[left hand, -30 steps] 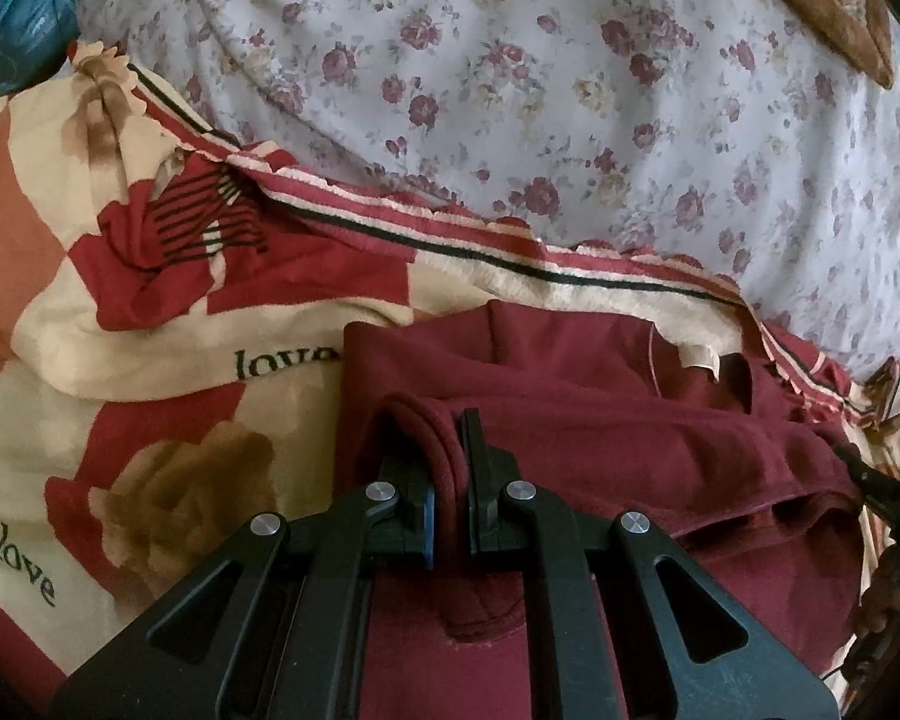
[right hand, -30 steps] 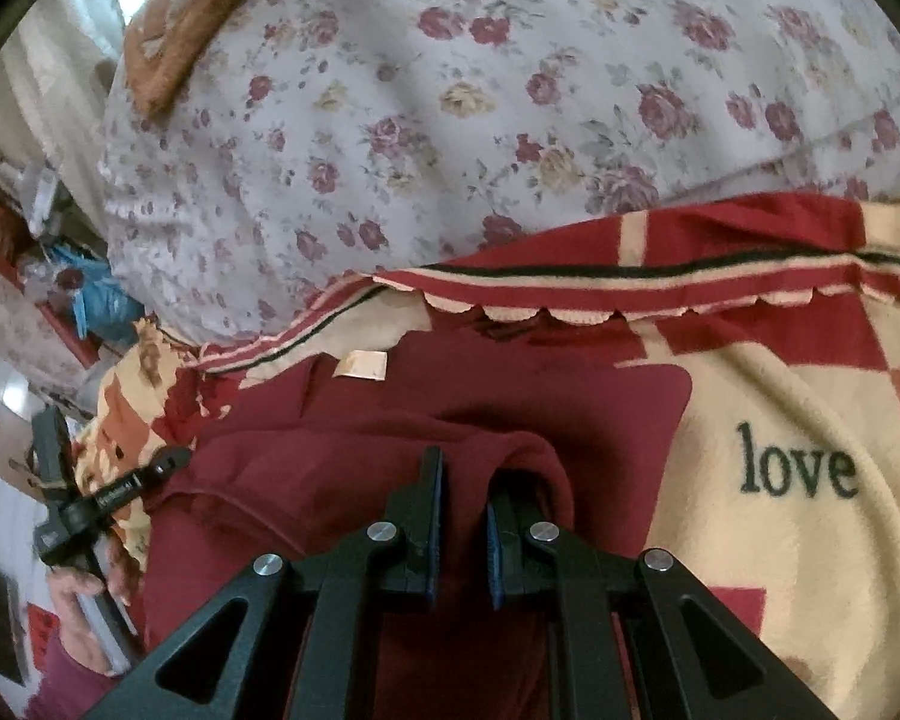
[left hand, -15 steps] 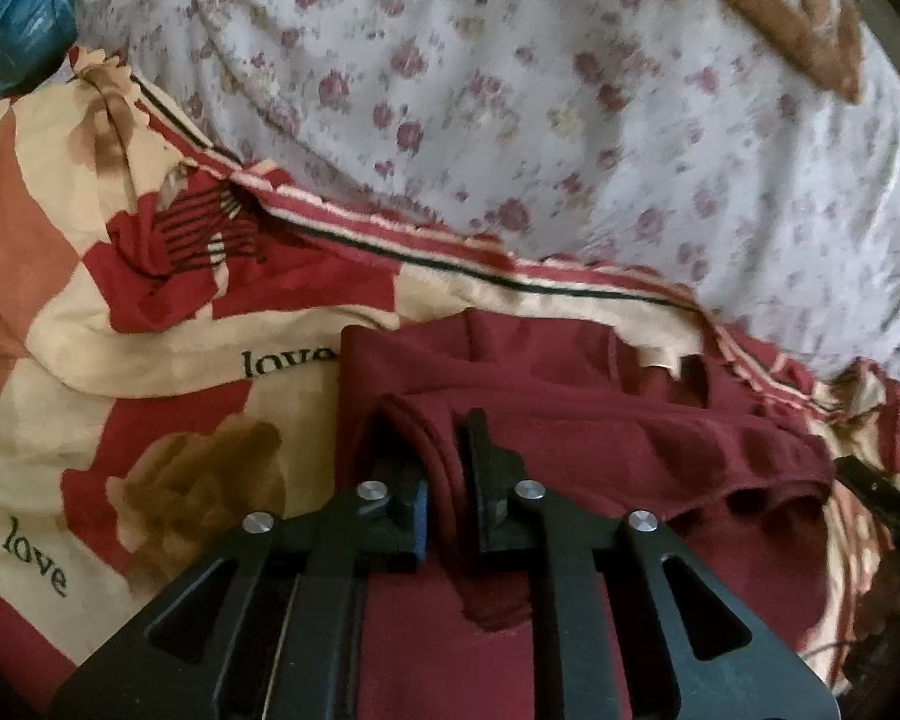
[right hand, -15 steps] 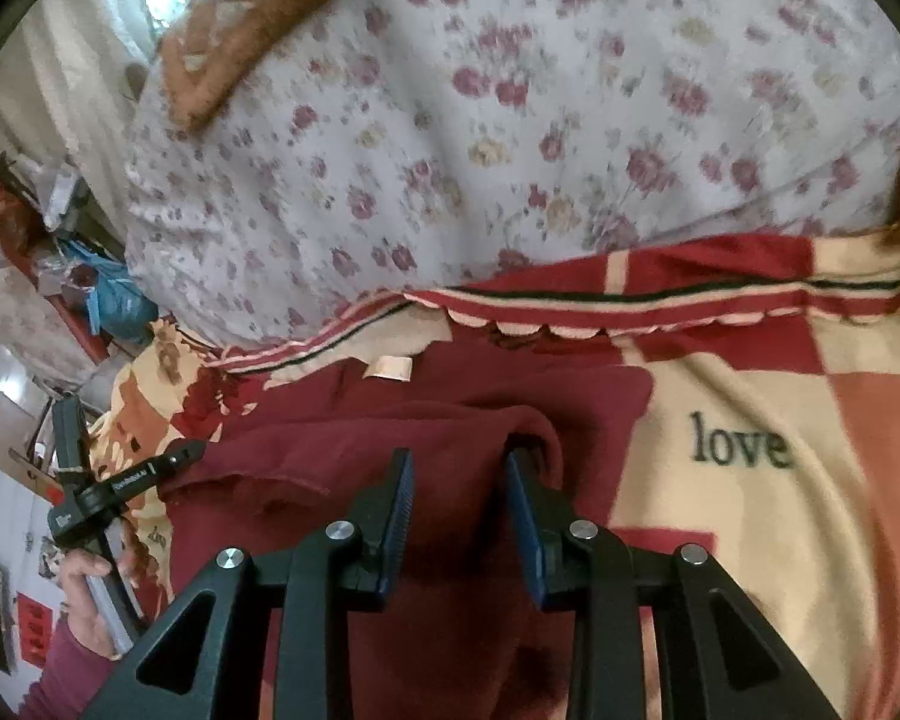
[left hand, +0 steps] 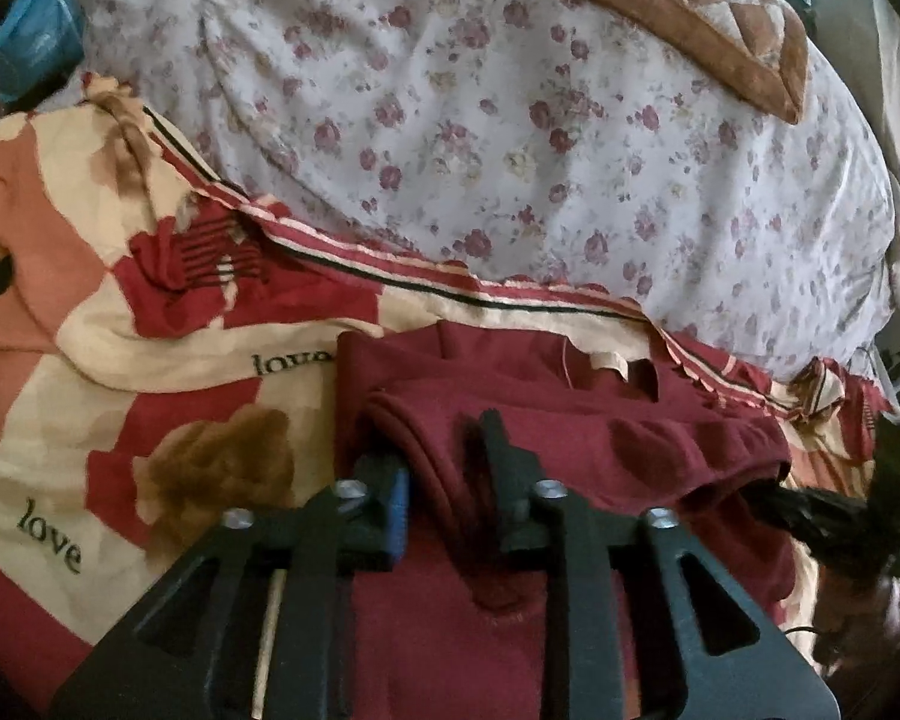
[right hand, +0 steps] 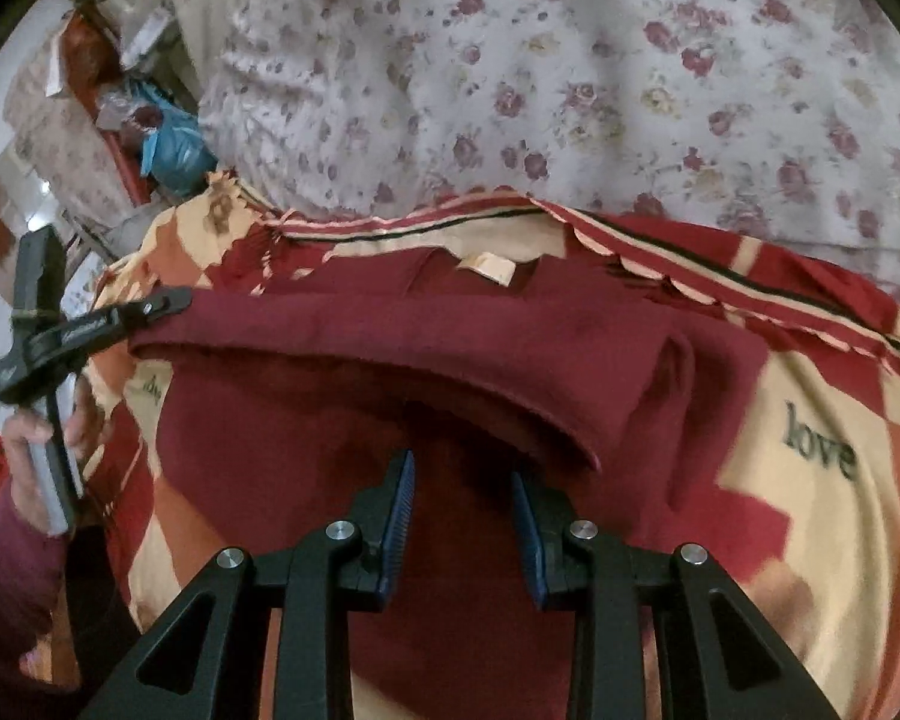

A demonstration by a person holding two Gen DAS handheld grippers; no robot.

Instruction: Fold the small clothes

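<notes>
A dark red garment [left hand: 570, 420] lies on a red and cream blanket [left hand: 90, 360], its near part folded over toward the collar with a cream label [right hand: 489, 267]. My left gripper [left hand: 444, 456] is open, with a fold of the garment lying loose between its jaws. My right gripper [right hand: 462, 480] is open and empty, pulled back just short of the folded edge [right hand: 390, 360]. The left gripper also shows in the right wrist view [right hand: 120, 315], at the garment's left corner.
A white duvet with red flowers [left hand: 510, 120] rises behind the blanket. A brown quilted pillow [left hand: 690, 18] lies on top of it. A blue bag [right hand: 171, 144] and clutter stand beside the bed at far left.
Both grippers opened and let go of the folded garment edge. The right gripper drew back from it; the fold now rests on the garment.
</notes>
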